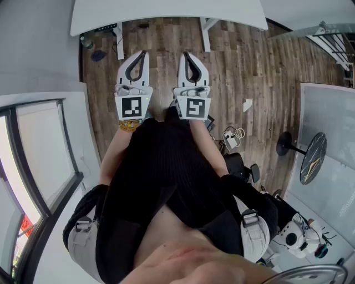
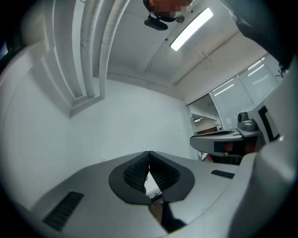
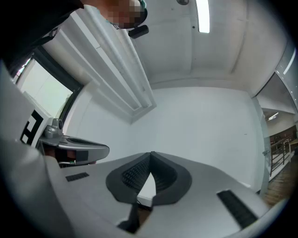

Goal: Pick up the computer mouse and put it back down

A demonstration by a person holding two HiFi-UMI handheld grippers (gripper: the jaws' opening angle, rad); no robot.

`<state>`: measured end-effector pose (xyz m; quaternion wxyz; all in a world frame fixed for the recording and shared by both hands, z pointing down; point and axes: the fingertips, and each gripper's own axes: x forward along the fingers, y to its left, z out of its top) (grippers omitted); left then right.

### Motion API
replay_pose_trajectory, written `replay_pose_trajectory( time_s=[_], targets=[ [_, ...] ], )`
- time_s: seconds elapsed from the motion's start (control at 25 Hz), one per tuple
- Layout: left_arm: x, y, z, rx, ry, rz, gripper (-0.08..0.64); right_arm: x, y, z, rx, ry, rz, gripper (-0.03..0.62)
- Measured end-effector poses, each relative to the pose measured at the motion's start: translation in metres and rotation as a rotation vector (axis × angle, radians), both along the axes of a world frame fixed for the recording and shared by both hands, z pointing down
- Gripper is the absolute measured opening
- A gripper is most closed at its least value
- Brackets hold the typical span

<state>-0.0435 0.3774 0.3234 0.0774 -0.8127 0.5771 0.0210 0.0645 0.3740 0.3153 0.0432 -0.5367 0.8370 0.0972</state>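
No computer mouse shows in any view. In the head view both grippers are held side by side in front of the person's dark clothing, above the wooden floor. My left gripper is shut, its tips meeting with nothing between them. My right gripper is shut and empty as well. In the left gripper view the left gripper faces a bare white wall, tilted slightly upward. The right gripper faces the same wall in its own view. The left gripper's body shows beside the right one.
A white table stands ahead at the far edge of the wooden floor. Cables and small devices and a black round stand lie on the floor at the right. A window runs along the left.
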Motion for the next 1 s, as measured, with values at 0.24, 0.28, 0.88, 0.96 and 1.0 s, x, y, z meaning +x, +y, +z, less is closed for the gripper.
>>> replay_pose_trajectory(
  time_s=[0.24, 0.28, 0.88, 0.96, 1.0],
  targets=[
    [-0.019, 0.004, 0.006, -0.030, 0.033, 0.020, 0.014, -0.013, 0.007, -0.001, -0.007, -0.013, 0.021, 0.031],
    [-0.021, 0.001, 0.006, -0.029, 0.034, 0.027, 0.014, -0.015, 0.005, 0.000, -0.009, 0.004, 0.026, 0.031],
    [0.003, -0.113, 0.001, -0.011, -0.008, 0.012, 0.014, 0.005, -0.116, 0.006, -0.028, -0.042, 0.009, 0.031],
    [0.008, -0.137, -0.002, -0.022, -0.010, -0.002, 0.014, 0.011, -0.142, 0.003, -0.033, -0.043, -0.004, 0.031],
    [0.011, -0.149, -0.005, -0.025, -0.013, -0.009, 0.014, 0.014, -0.156, 0.001, -0.032, -0.039, -0.011, 0.031]
  ],
)
